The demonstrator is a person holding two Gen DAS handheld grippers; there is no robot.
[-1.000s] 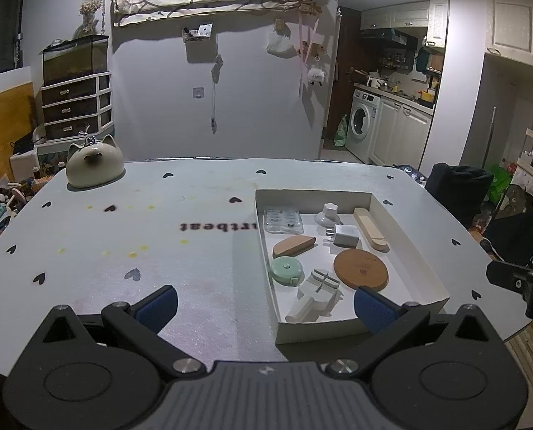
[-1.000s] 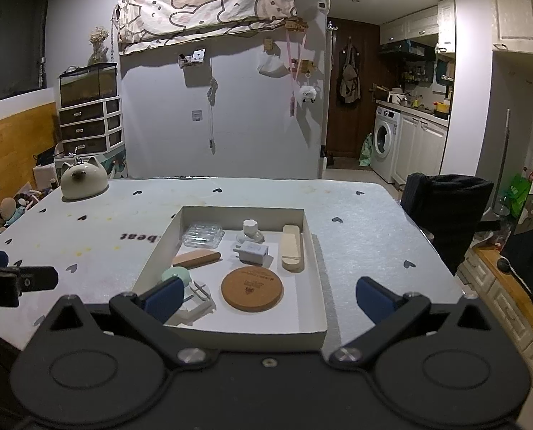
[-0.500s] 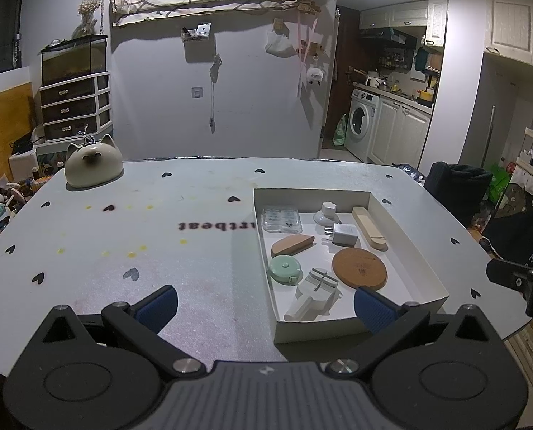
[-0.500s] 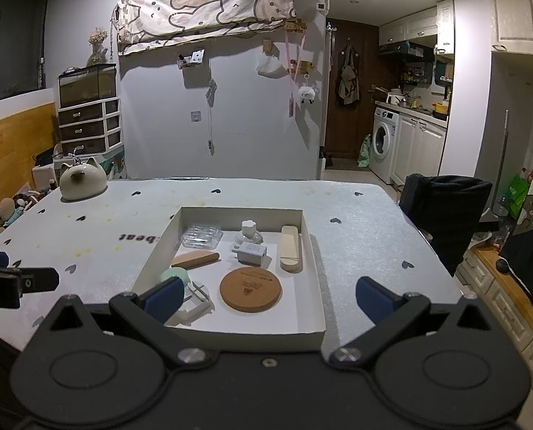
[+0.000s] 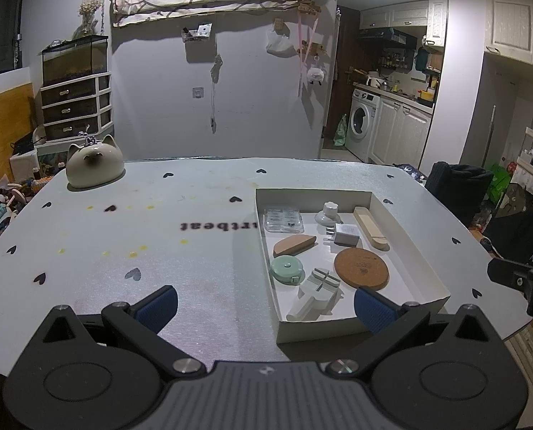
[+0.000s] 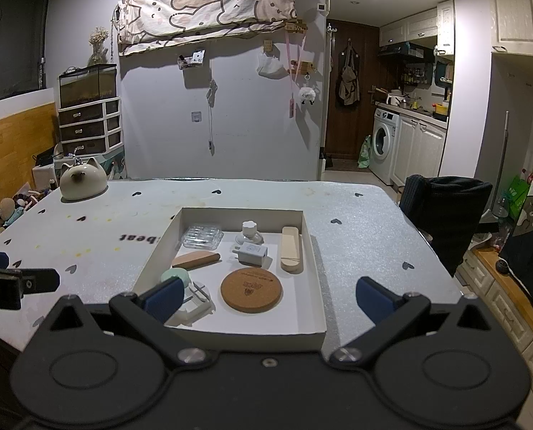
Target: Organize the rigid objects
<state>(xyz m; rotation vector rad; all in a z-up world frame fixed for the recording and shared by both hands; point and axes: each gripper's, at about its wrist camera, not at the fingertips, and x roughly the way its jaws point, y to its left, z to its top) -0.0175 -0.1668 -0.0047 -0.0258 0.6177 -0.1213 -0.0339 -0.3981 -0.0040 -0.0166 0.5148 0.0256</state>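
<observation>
On the table (image 5: 158,236) w/ heart marks we see a white tray (image 6: 314,286) holding all the rigid objects: cork coaster (image 6: 251,289), white charger (image 6: 252,253), beige case (image 6: 290,248), clear box (image 6: 201,236), wooden half-round (image 5: 294,244), green tape measure (image 5: 286,268) etc. We hold both grippers above the near edge, not touching anything; left gripper (image 5: 264,306) is spread wide beside the tray's left part. Right gripper (image 6: 264,297) is also spread wide, approx. in front of the tray.
</observation>
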